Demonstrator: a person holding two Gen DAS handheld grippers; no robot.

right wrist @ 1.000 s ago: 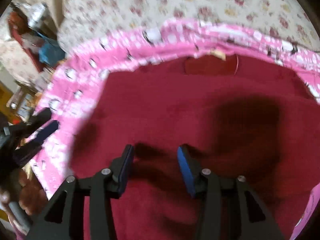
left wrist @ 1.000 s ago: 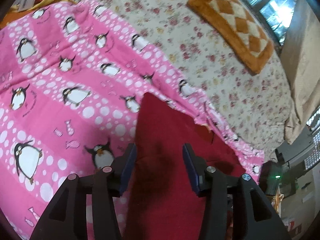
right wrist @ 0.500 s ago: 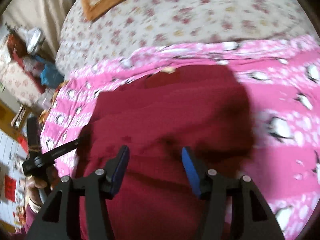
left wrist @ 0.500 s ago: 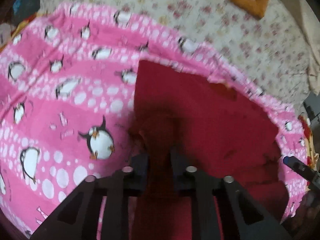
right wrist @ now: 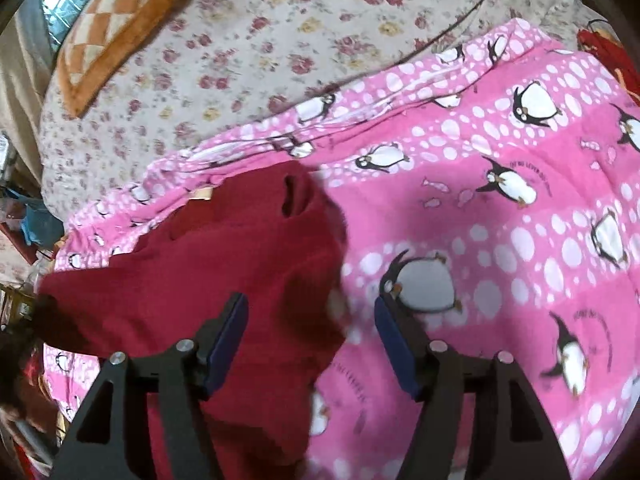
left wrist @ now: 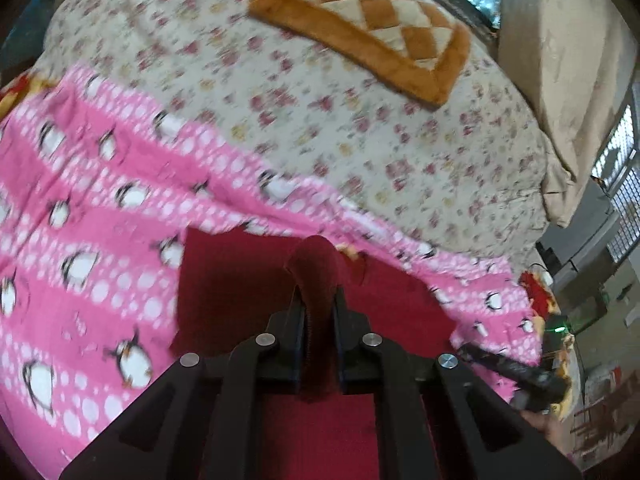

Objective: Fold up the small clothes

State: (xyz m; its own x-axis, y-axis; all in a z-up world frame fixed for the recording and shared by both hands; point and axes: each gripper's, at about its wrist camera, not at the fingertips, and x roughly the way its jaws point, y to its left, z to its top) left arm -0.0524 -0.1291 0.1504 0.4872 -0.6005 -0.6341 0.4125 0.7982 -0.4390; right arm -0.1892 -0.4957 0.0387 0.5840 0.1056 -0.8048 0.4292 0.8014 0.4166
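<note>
A dark red garment (left wrist: 224, 280) lies flat on a pink penguin-print blanket (left wrist: 80, 240). My left gripper (left wrist: 319, 298) is shut on a raised fold of the garment, and the cloth bulges up between its fingers. In the right wrist view the garment (right wrist: 200, 272) fills the lower left. My right gripper (right wrist: 312, 312) hovers over the garment's right edge, where red meets the pink blanket (right wrist: 500, 220). Its jaws are opening, and no cloth is pinched between the blue pads. One dark finger (left wrist: 516, 370) of the right gripper shows at the left wrist view's right edge.
The blanket lies on a floral bedsheet (left wrist: 320, 128). An orange checked cushion (left wrist: 372, 20) sits at the far side, with a beige curtain (left wrist: 560, 60) and a window beyond it. Clutter stands off the bed's edge (right wrist: 24, 216).
My left gripper has shut on a fold of the red garment and lifted it. My right gripper has swept across the garment to its right edge, with its jaws spreading wider.
</note>
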